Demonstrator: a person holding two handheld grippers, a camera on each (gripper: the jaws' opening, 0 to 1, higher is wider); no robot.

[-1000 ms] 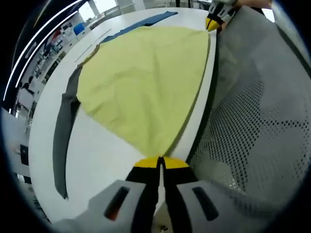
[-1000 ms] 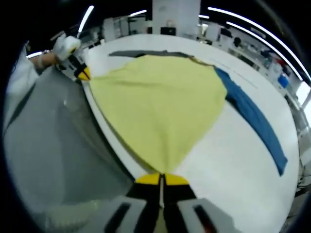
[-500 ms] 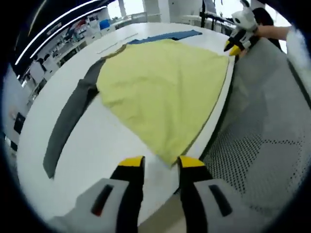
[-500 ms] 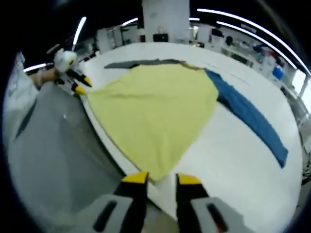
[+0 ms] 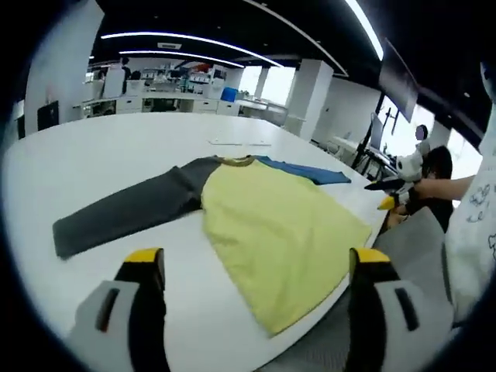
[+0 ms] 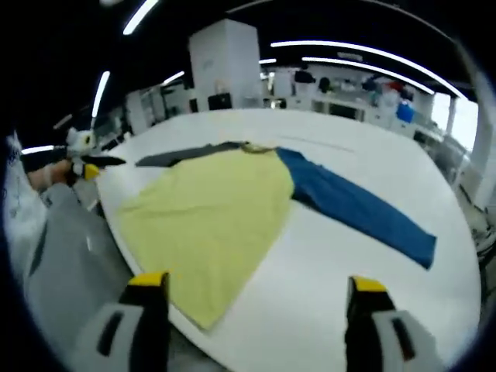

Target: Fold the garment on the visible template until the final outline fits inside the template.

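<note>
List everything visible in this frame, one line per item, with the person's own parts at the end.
Shirt: one, yellow body, flat on the table, hem at the near edge.
Grey sleeve: one, spread out to one side.
Blue sleeve: one, spread out to the other side.
Table: one, white, round.
Chair: one, grey, beside the table edge.
Left gripper: one, yellow-tipped black fingers, wide open above the hem.
Right gripper: one, same colours, wide open.

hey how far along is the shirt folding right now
Done: the shirt lies spread flat on the white table, yellow body smooth, gray sleeve and blue sleeve stretched out to either side. In hand: nothing; the left gripper and right gripper are both open and empty. Left: every fold; no fold shows yet.
</note>
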